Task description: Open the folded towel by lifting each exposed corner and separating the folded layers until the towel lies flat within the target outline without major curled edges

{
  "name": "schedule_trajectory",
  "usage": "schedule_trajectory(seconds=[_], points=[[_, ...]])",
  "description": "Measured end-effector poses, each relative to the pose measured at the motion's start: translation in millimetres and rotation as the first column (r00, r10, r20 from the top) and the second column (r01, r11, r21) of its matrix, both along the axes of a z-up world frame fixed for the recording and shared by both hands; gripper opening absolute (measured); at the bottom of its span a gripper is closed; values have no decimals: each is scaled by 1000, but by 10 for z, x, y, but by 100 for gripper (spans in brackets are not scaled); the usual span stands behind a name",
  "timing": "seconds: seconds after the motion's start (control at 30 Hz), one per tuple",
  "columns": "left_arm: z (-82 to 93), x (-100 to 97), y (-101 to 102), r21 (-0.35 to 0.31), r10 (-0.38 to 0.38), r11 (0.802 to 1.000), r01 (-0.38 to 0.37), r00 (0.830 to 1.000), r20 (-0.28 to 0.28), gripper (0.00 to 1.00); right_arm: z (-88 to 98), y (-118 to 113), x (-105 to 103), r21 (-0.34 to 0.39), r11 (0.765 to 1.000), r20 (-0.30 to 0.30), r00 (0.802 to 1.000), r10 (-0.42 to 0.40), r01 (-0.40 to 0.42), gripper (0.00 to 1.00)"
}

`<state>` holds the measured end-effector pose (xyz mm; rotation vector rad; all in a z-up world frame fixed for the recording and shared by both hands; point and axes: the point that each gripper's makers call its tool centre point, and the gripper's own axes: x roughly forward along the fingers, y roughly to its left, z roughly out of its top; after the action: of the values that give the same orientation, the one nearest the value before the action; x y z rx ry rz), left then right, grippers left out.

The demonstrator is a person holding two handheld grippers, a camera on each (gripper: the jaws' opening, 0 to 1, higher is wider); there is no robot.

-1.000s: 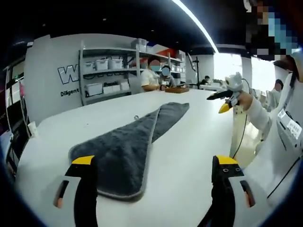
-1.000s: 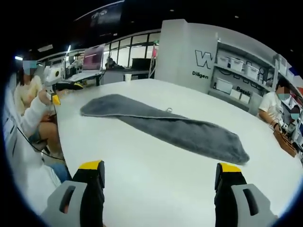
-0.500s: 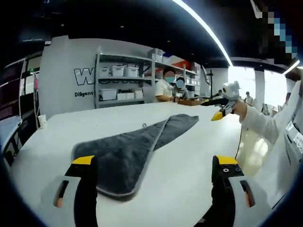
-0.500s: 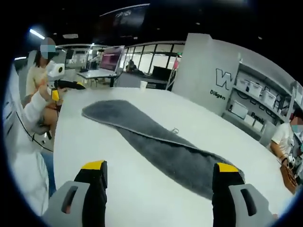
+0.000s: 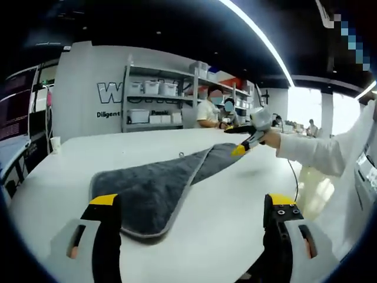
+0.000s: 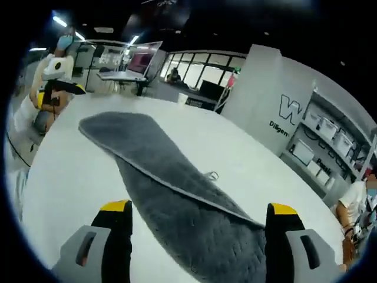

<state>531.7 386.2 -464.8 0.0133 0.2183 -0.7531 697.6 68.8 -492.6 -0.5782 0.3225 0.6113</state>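
Note:
A grey towel [image 5: 147, 188], folded lengthwise into a long strip with a pale hem, lies on the white table [image 5: 235, 200]. My left gripper [image 5: 192, 200] is open, low over the table, with the towel's near rounded end just ahead of its left jaw. My right gripper [image 5: 240, 144], held by a hand in a white sleeve, hovers at the towel's far end. In the right gripper view the towel [image 6: 177, 200] runs between the open jaws of the right gripper [image 6: 198, 207], close beneath them. A small hanging loop [image 6: 211, 175] sticks out of the hem. The left gripper [image 6: 50, 94] shows beyond the towel's other end.
Shelves with white bins [image 5: 147, 103] stand against the grey wall behind the table. Two people [image 5: 215, 112] sit at the table's far side. A cup [image 5: 55, 143] stands near the left edge. Desks with a monitor [image 6: 138, 65] lie beyond the table.
My right gripper has come in from beside the table to over the towel's far end, so the towel now lies between its jaws. The left gripper has dropped slightly lower.

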Motion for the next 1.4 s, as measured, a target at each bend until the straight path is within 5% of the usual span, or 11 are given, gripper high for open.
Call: schedule_trajectory(seconds=[0.5,0.83,0.93,1.27,1.4], points=[[41,-13,-32,-58,-23,998,23,1000,-3,100,-264,131,455,-237,971,113,994,-10,37,84],[0,11,-3,-64,-20,998,19,1000,-16,100,-333,221,576,-223,974,126,992,-19,47,71],[-9,12,1,-66,-21,998,19,1000,-19,100,-343,244,620,-229,973,129,992,-4,34,62],[-43,33,46,-72,-13,997,11,999,-30,100,-551,473,432,-312,938,60,982,177,-150,2],[-54,37,44,-76,-15,997,12,999,-34,100,-612,468,379,-334,925,37,978,203,-180,0]])
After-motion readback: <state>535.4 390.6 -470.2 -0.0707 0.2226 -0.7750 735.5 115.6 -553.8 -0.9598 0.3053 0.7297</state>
